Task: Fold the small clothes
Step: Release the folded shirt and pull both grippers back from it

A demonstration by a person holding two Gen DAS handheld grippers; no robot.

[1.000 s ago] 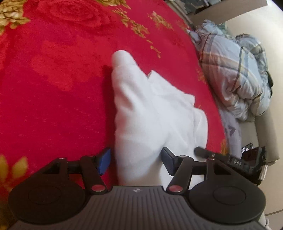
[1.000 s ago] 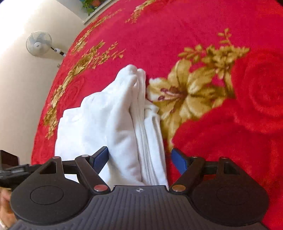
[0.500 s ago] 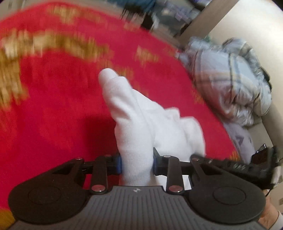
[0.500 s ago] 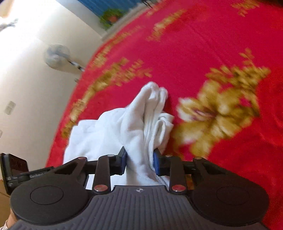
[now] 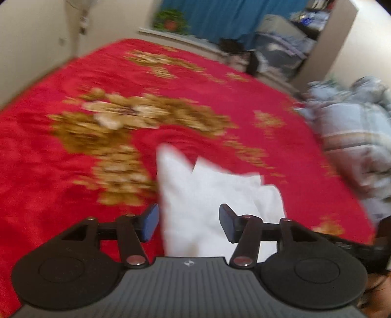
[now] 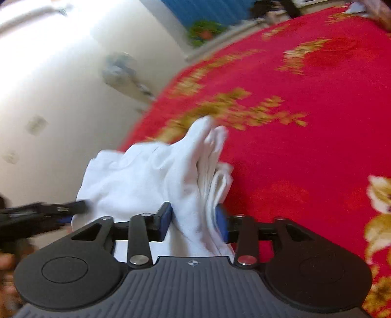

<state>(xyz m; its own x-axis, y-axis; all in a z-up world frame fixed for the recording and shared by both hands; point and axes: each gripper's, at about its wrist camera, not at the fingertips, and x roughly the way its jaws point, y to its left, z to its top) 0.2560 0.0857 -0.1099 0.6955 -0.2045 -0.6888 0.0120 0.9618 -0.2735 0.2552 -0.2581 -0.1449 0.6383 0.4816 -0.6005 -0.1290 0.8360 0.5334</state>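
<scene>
White garment, bunched and folded over, sits on the red blanket with gold flower print. Both views motion-blurred.

Right gripper: jaws narrow, blue pads clamped on a gathered ridge of the cloth; fabric rises between them and trails forward to a point.

Left gripper: jaws spread wide, cloth lying between the fingers, pads clear of it on both sides. Not gripping. In the right wrist view its dark finger tip sits at the cloth's left edge.

Beyond: plaid bedding heaped at the blanket's right edge, potted plant on a sill, blue curtain behind, fan against the cream wall.
</scene>
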